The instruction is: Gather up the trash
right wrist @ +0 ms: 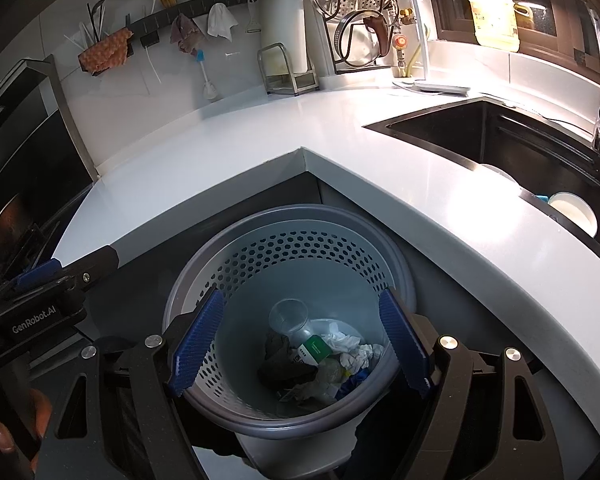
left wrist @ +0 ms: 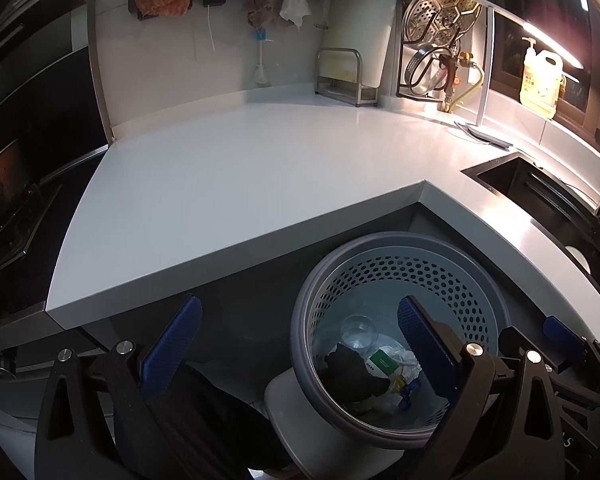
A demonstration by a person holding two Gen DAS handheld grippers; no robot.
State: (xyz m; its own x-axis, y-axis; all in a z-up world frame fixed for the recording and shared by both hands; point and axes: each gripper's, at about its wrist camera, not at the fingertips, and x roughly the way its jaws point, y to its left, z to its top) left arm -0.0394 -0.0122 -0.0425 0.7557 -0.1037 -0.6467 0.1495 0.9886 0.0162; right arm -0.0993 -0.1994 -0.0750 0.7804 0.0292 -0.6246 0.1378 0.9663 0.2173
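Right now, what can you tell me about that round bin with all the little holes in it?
The bin is a round grey basket that looks like plastic, with rows of small holes around its upper wall and a thick smooth rim. It stands upright on the floor, tucked into the inner corner of the white counter. It has no lid. At the bottom lie a clear plastic cup, a green-and-white box, crumpled white paper and something dark.

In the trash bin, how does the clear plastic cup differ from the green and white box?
The clear plastic cup is see-through and round; the green and white box is opaque and flat-sided. The cup lies on its side with its open mouth toward the bin wall, while the box lies tilted, green face up, among crumpled white paper. The cup looks larger than the box. Both rest at the bottom of the perforated bin, touching each other.
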